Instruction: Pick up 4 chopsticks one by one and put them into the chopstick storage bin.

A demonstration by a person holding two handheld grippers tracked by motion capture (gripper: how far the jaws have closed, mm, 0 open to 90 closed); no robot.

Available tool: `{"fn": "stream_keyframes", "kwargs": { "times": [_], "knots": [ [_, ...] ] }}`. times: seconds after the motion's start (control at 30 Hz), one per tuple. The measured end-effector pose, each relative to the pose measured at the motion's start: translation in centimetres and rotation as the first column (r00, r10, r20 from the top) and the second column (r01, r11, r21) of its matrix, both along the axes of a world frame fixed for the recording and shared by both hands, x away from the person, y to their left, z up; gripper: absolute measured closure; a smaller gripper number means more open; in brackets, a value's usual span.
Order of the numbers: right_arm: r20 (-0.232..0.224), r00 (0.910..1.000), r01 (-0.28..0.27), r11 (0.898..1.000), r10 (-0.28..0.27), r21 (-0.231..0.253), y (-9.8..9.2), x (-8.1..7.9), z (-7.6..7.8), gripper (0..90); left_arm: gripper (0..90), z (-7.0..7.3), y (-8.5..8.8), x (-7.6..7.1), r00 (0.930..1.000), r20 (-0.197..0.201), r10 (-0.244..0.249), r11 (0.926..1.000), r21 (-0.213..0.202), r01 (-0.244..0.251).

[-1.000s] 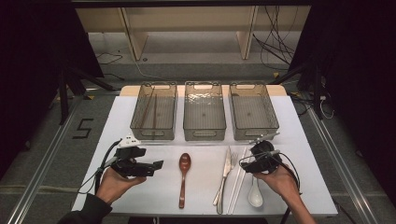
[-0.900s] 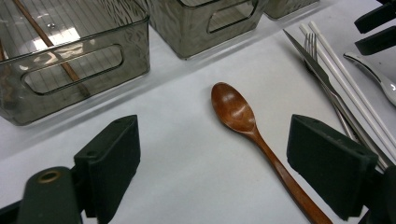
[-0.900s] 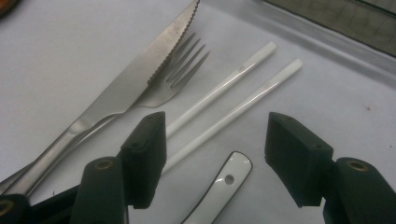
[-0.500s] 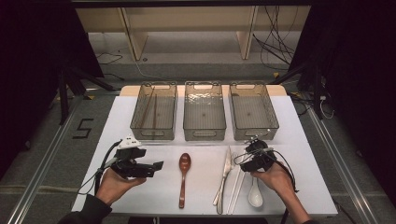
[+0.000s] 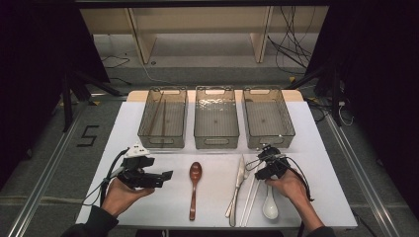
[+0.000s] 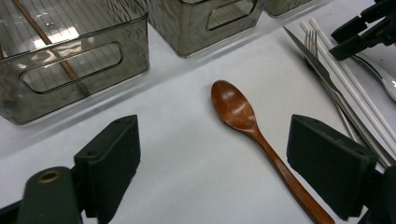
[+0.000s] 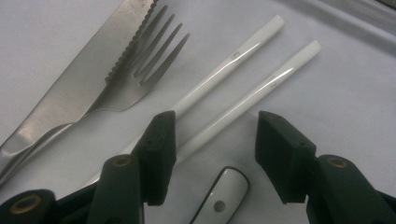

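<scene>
My right gripper point(image 5: 261, 167) hovers low over the tops of two white chopsticks point(image 5: 251, 193) on the white table. Its jaws have just been closing and stand part open. One chopstick point(image 7: 266, 84) and the handle of a white spoon point(image 7: 224, 191) lie between them, untouched, and the left jaw covers the other chopstick point(image 7: 233, 56). A knife point(image 7: 79, 88) and fork point(image 7: 154, 42) lie just left of them. My left gripper point(image 5: 165, 176) rests open at the front left, its jaws wide apart, facing a brown wooden spoon point(image 6: 243, 116).
Three clear bins stand in a row at the back: the left bin point(image 5: 163, 118) holds a brown wooden chopstick point(image 6: 51, 46), the middle bin point(image 5: 216, 117) and right bin point(image 5: 268, 117) look bare. The white spoon's bowl point(image 5: 270, 206) lies near the front edge.
The right gripper has come down and slightly left onto the chopstick tops, and its jaws have narrowed. The left gripper has stayed where it was.
</scene>
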State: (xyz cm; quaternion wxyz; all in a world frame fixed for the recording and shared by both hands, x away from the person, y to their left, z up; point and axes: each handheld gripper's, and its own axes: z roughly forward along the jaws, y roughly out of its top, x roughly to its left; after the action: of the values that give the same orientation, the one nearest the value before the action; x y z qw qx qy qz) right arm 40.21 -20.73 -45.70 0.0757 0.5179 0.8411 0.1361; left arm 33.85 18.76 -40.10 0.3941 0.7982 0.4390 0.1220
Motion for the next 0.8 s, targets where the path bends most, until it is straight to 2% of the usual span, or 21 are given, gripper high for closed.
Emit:
{"fn": "stream_keyframes", "kwargs": {
  "times": [0.4,0.53,0.8],
  "knots": [
    [-0.028,0.9993,-0.026,1.000,0.026,-0.014,0.14,-0.02,-0.08,51.1,17.0,-0.13,-0.18,-0.04,1.0000,-0.002,-0.003,1.0000,0.006,0.003],
    [-0.026,0.9991,-0.034,0.999,0.033,-0.034,0.38,-0.10,-0.10,50.9,17.0,-0.10,-0.13,-0.05,1.0000,0.001,-0.002,1.0000,0.006,0.002],
    [-0.035,0.9978,-0.058,0.997,0.056,-0.043,0.46,-0.17,-0.08,53.3,17.1,-0.11,-0.19,-0.07,1.0000,0.002,-0.004,1.0000,0.006,0.004]
  ]
}}
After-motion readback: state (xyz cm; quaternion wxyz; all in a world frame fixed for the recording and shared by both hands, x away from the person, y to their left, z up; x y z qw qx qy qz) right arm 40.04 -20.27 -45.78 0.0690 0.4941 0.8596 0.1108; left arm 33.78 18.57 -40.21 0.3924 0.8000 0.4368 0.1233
